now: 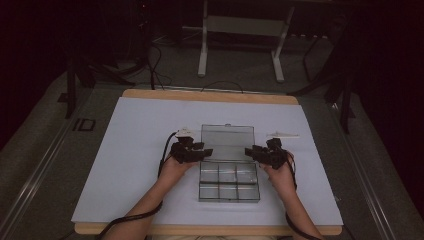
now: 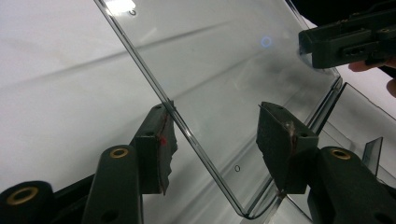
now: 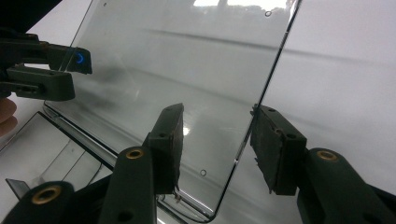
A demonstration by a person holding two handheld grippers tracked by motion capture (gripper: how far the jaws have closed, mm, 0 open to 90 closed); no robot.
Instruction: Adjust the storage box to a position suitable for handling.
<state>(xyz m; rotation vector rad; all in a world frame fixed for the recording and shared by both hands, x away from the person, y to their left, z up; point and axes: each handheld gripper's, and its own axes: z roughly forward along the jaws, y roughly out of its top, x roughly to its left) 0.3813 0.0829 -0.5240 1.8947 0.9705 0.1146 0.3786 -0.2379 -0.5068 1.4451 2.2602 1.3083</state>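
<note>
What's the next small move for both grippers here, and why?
Probably draw both grippers back off the lid. It stands open behind the clear box, and the left gripper and right gripper each straddle a side edge with their jaws apart and a gap at one pad or both, so neither looks clamped.

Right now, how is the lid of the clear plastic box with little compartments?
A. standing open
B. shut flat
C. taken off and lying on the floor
A: the clear plastic compartment box has its see-through lid raised behind the compartments, with a side edge between each gripper's open jaws.
</note>
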